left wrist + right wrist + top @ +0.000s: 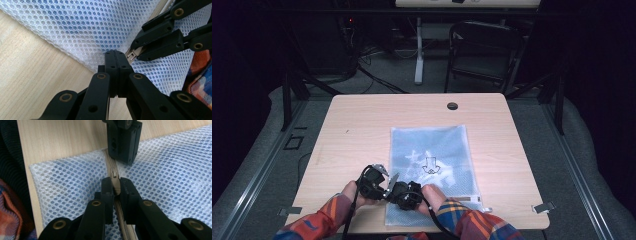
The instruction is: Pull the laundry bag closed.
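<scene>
Right tongs (114, 185) clamp the tan zipper pull (114, 178) of a white mesh laundry bag (432, 160); left tongs (115, 55), pinched on mesh just beyond, could slip, bunching fabric and jamming the slider.

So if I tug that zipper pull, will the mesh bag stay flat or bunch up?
The mesh bag looks thin and floppy, so it would probably bunch. It seems light and may slide on the smooth table. The left gripper, pinching the mesh beside the zipper pull, should help anchor it.

Overhead camera, two close views sharing mesh bag (430, 160)
</scene>
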Demonstrator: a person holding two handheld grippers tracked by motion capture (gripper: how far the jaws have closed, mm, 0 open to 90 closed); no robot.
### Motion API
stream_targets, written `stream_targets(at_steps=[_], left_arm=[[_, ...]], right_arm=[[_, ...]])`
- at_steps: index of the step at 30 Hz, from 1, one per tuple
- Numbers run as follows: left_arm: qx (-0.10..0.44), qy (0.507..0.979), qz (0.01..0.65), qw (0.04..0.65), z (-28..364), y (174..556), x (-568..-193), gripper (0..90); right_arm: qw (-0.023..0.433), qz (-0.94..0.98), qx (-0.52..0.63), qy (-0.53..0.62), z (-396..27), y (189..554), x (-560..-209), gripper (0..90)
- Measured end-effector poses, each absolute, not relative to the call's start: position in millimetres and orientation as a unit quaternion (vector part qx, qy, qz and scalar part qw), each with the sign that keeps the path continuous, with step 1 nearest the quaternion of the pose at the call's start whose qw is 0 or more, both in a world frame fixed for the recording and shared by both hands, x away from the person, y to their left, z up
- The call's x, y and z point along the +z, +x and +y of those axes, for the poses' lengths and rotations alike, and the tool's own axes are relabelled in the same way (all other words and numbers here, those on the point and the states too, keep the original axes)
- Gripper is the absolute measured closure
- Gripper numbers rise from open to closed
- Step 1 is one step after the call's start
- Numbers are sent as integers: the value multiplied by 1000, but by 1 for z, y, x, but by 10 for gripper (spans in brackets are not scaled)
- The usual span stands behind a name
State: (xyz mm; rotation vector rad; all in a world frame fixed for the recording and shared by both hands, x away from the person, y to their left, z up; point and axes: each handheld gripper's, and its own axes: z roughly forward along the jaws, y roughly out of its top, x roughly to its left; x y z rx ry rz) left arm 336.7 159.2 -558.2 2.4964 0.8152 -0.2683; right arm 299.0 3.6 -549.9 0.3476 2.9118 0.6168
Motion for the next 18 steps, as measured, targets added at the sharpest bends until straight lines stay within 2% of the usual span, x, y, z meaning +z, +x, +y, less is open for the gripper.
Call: stream_targets(at_steps=[18], left_arm=[[-102, 913, 304, 253, 159, 337, -559, 900]], right_arm=[[66, 972, 189, 119, -2, 300, -546, 823]])
